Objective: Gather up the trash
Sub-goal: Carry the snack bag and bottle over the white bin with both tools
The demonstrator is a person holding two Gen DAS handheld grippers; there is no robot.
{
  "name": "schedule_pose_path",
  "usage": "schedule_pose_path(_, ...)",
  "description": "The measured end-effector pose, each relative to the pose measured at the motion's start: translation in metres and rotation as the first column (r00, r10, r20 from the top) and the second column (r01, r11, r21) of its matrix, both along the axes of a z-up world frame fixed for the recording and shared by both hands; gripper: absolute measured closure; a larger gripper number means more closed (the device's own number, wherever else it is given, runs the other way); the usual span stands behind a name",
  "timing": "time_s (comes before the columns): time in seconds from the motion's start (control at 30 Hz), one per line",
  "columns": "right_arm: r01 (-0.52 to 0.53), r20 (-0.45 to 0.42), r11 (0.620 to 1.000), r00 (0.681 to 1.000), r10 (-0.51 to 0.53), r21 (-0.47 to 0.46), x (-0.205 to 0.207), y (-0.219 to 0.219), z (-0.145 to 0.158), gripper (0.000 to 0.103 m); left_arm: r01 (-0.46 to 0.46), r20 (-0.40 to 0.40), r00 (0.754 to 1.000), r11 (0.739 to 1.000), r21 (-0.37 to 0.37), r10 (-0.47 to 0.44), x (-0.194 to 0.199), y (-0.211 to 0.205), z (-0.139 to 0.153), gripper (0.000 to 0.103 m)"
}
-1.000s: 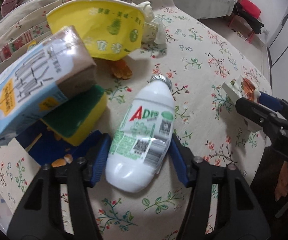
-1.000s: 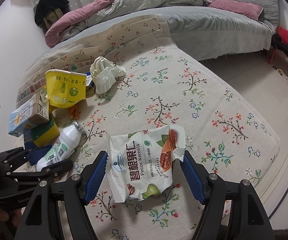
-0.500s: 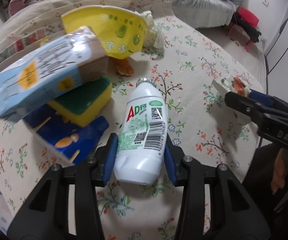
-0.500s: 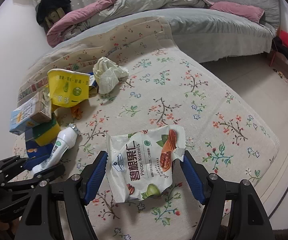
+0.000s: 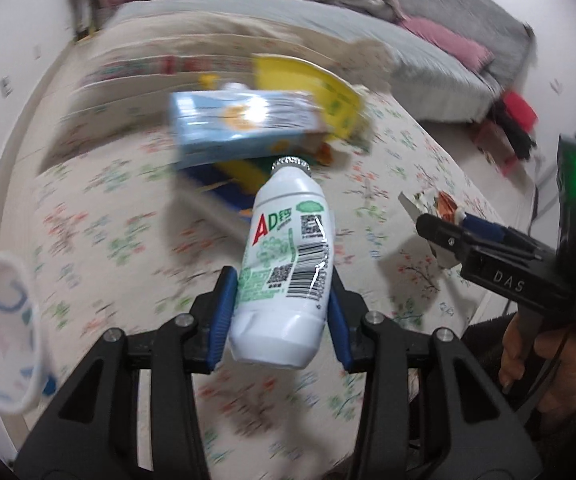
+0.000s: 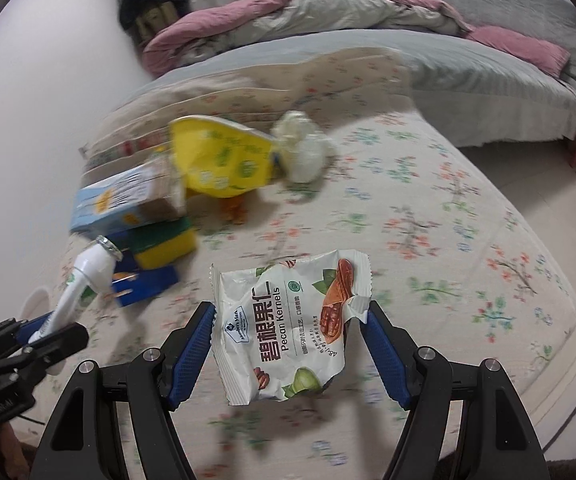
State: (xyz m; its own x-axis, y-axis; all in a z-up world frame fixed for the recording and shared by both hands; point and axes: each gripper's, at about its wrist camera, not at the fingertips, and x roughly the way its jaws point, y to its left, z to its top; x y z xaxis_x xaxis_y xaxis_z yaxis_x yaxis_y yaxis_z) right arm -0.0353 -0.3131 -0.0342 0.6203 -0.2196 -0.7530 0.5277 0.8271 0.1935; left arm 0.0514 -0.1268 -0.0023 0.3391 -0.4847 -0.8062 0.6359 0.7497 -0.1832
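Two cartons (image 5: 244, 128) behind gripped bottle (image 5: 286, 264).

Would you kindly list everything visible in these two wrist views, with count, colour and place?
Milk bottle: one, white, green-printed label, clamped in left gripper.
Pecan packet: one, white, held in right gripper.
Carton: one, light blue, atop the sponge.
Sponge: one, yellow with green top, left on the cloth.
Yellow pouch: one, behind the carton.
Crumpled paper: one, off-white, right of the pouch.
Blue wrapper: one, below the sponge.
Floral cloth: one, beige.
Bed: one, grey sheet, pink-grey duvet.
Left gripper: black, blue pads.
Right gripper: black, blue pads.
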Motion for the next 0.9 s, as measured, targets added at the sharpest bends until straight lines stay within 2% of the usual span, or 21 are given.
schedule_pose_path(0.2, -0.122, 0.02, 0.992, 0.992, 0.122, -0.02, 0.029, 0.045, 0.014, 0.028, -0.144, 0.0, 0.99, 0.989, -0.022, 0.144, 0.007, 0.067, 0.009, 0.058)
schedule_pose_path(0.47, -0.298, 0.018, 0.953, 0.954, 0.299, -0.052, 0.074, 0.12, 0.026, 0.028, -0.311, 0.009, 0.95, 0.95, -0.015, 0.311, 0.016, 0.151, 0.015, 0.058)
schedule_pose_path(0.7, -0.445, 0.026, 0.895, 0.895, 0.446, -0.032, 0.119, 0.186, 0.028, 0.028, -0.444, 0.007, 0.896, 0.896, -0.016, 0.445, 0.022, 0.22, 0.013, 0.058)
schedule_pose_path(0.9, -0.536, 0.023, 0.844, 0.844, 0.536, 0.018, 0.158, 0.234, 0.014, 0.028, -0.559, 0.005, 0.829, 0.828, -0.036, 0.56, 0.024, 0.275, 0.009, 0.058)
